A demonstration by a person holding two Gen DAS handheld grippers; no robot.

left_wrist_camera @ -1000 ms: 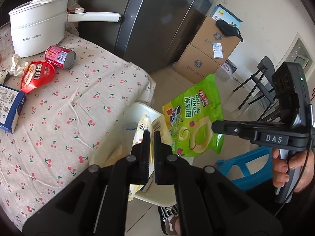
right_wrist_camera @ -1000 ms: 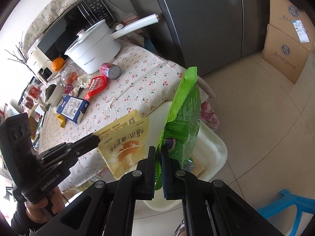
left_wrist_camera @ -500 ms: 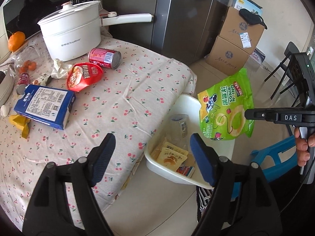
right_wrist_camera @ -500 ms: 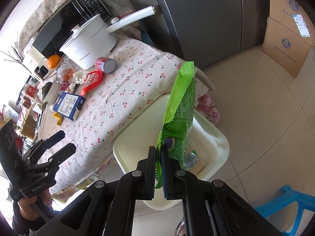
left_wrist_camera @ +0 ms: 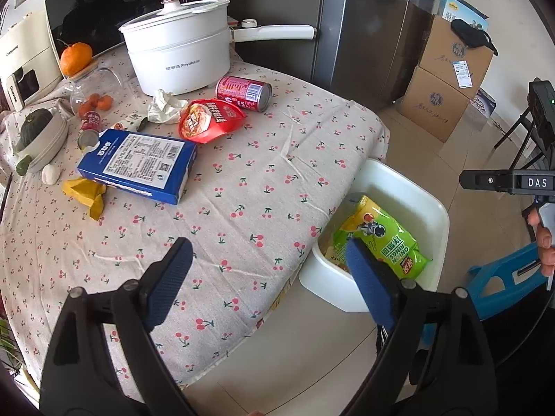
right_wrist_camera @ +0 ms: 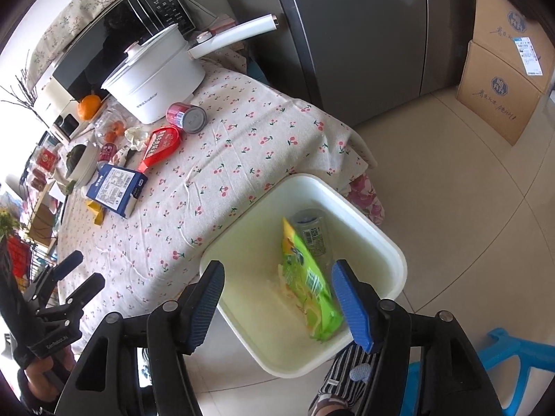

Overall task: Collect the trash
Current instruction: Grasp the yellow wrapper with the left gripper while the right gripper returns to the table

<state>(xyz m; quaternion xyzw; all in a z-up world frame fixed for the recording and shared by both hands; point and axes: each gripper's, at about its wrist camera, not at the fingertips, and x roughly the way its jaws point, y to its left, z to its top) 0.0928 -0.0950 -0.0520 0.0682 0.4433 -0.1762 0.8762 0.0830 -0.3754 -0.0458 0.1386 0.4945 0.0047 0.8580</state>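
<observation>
A white bin (left_wrist_camera: 426, 204) (right_wrist_camera: 388, 242) stands on the floor at the table's right edge. In it lie a green onion-rings bag (left_wrist_camera: 388, 242) (right_wrist_camera: 308, 284), a clear bottle (right_wrist_camera: 312, 232) and a yellow packet under the bag. My left gripper (left_wrist_camera: 267, 277) is open and empty above the table's near edge. My right gripper (right_wrist_camera: 277, 301) is open and empty just above the bin. On the cherry-print table (left_wrist_camera: 242, 180) lie a red can (left_wrist_camera: 242, 92), a red packet (left_wrist_camera: 208, 121), a blue carton (left_wrist_camera: 138, 164), a crumpled tissue (left_wrist_camera: 163, 105) and a yellow wrapper (left_wrist_camera: 86, 194).
A white pot (left_wrist_camera: 180, 59) with a long handle stands at the table's back, by a microwave (left_wrist_camera: 104, 17) and oranges. A grey fridge (left_wrist_camera: 364, 24) and cardboard boxes (left_wrist_camera: 447, 79) stand behind. A blue stool (left_wrist_camera: 503, 280) is on the floor beside the bin.
Both grippers opened. The left one let the yellow packet fall into the bin and swung back over the table. The right one then dropped the green bag into the bin.
</observation>
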